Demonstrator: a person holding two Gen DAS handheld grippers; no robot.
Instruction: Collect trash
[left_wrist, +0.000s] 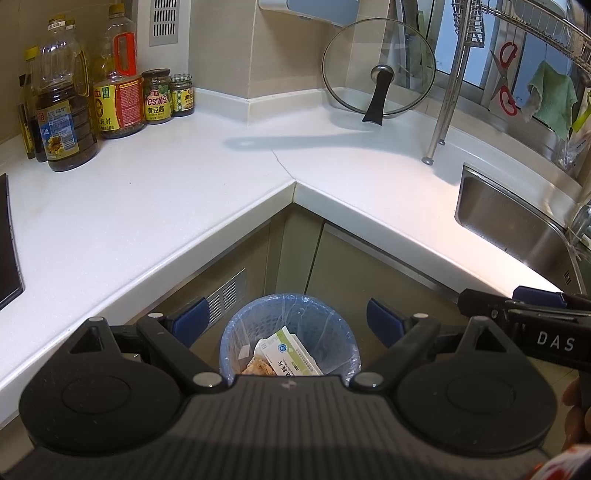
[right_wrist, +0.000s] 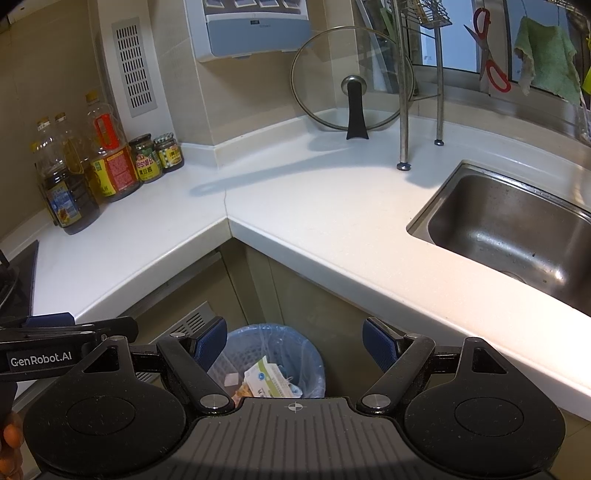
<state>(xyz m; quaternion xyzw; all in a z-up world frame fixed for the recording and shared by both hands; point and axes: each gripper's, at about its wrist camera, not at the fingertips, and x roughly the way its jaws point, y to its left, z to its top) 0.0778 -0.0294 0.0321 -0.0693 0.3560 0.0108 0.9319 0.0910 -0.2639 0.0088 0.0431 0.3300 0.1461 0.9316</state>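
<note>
Wastebasket (left_wrist: 290, 332), blue mesh, thin plastic liner, on floor below bench (left_wrist: 147, 206) corner; holds light carton (left_wrist: 291, 350). Liner flimsy, slippery: take at rim. Left gripper (left_wrist: 288, 319), right gripper (right_wrist: 294, 341): jaws wide, empty

left tongs (left_wrist: 288, 319): black, blue pads | right tongs (right_wrist: 294, 341): same, "GenRobot.AI"

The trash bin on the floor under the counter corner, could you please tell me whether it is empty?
Not empty. The trash bin holds a green-and-white carton and other scraps inside its plastic liner.
</note>
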